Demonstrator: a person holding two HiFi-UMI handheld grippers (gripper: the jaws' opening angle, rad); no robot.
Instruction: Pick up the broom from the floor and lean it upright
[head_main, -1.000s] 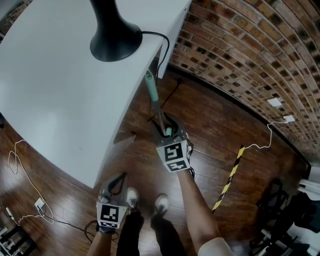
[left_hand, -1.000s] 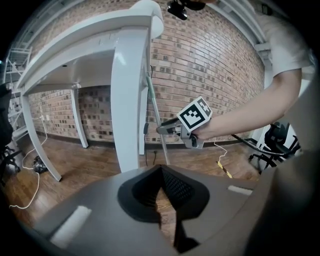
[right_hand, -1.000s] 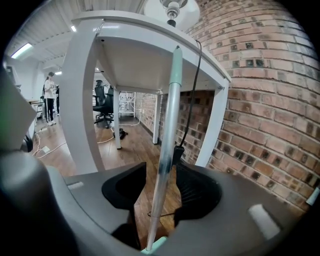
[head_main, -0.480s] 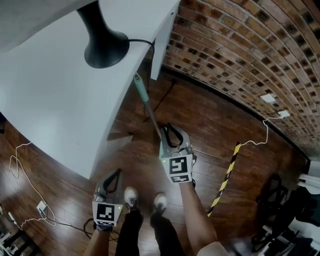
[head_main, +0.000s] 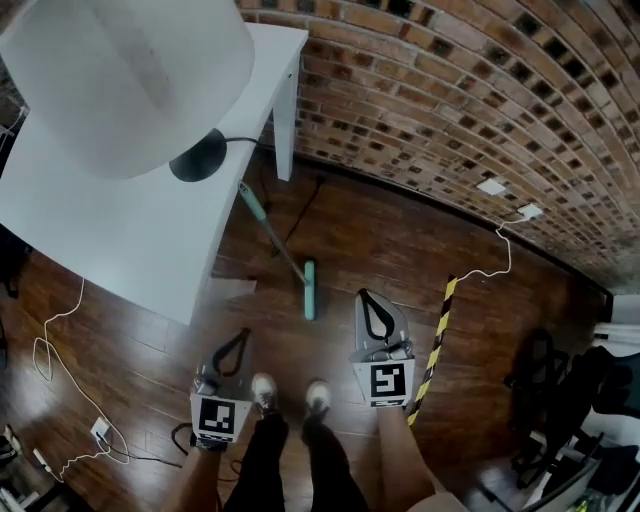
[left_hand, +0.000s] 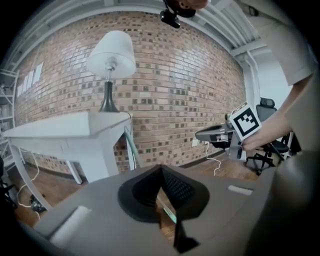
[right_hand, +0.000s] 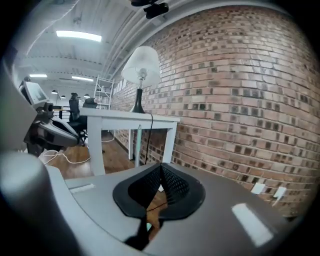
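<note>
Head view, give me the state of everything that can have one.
Broom: leaning against the table, head on the floor.
Left claw: shut, empty.
Right claw: just closed, empty.
Lamp: upright on the table.

The right hand-held gripper has just drawn its grey, black-padded jaws together, tips touching with nothing between them. Beyond them a white tabletop on white legs stands by a red-brick wall and carries a lamp with a white shade and a slim black stem. A black cord hangs from its edge, and just beside that a pale-green broom handle stands upright between the legs. The left hand-held gripper shows at far left above brown wooden floor.
</note>
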